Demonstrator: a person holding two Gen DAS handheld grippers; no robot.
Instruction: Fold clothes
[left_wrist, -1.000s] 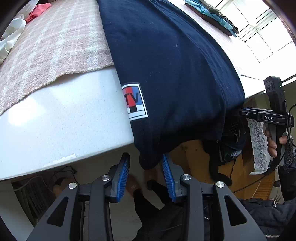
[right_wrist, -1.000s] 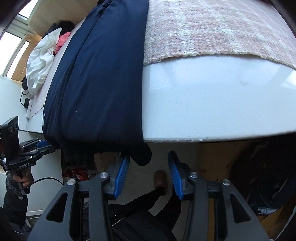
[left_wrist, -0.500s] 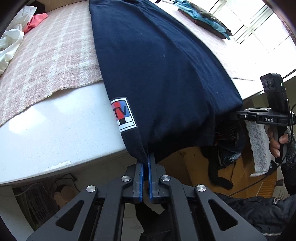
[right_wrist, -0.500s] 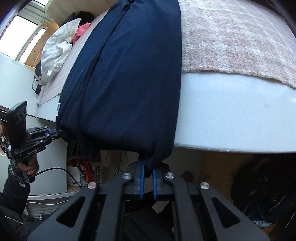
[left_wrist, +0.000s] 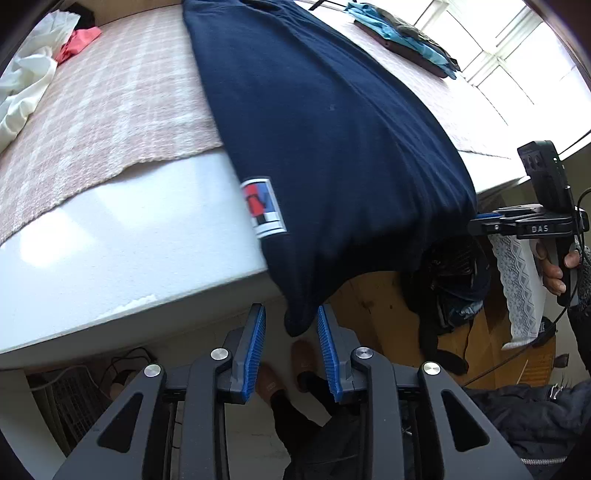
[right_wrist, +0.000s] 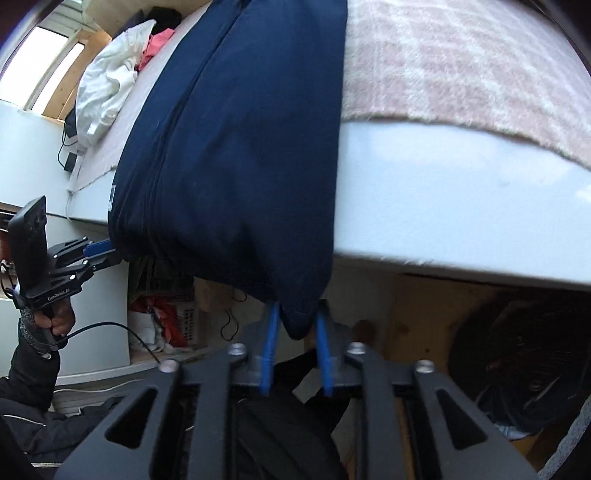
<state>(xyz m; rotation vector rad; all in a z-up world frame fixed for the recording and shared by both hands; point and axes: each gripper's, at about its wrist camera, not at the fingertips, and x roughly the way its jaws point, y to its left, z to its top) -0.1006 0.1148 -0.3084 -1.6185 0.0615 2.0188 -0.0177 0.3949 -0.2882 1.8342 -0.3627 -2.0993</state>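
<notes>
Blue ribbed pads line both pairs of tongs, and both pairs are opening. The left tongs (left_wrist: 291, 354) stand apart, with the near left corner of the dark navy cotton T-shirt (left_wrist: 325, 147) hanging between the pads; no pad presses on the cloth. The right tongs (right_wrist: 295, 347) are likewise apart, and the shirt's near right corner droops between them, loose or at most brushing a pad.

Past the pads, the shirt's hem hangs over the near edge of the white tabletop (left_wrist: 129, 236). A small red, white and blue printed label (left_wrist: 263, 206) sits by the shirt's left edge. The rest of the garment lies lengthwise away from the edge, across the pink and cream woven blanket (left_wrist: 103, 110) that covers the far part of the surface, with long creases showing along its left side in the right wrist view.

Farther off, a crumpled white garment (right_wrist: 107, 77) and a coral-pink one (left_wrist: 79, 40) lie at the far left; a stack of teal and dark clothes (left_wrist: 406, 40) sits far right, near the window.

Assessment: the hem corners are being let go, so the shirt appears laid out and tensioned, not yet folded. The next move calls for a fresh hold on one long side, carried evenly across, with the overhanging hem kept from dragging the cloth off the edge.
</notes>
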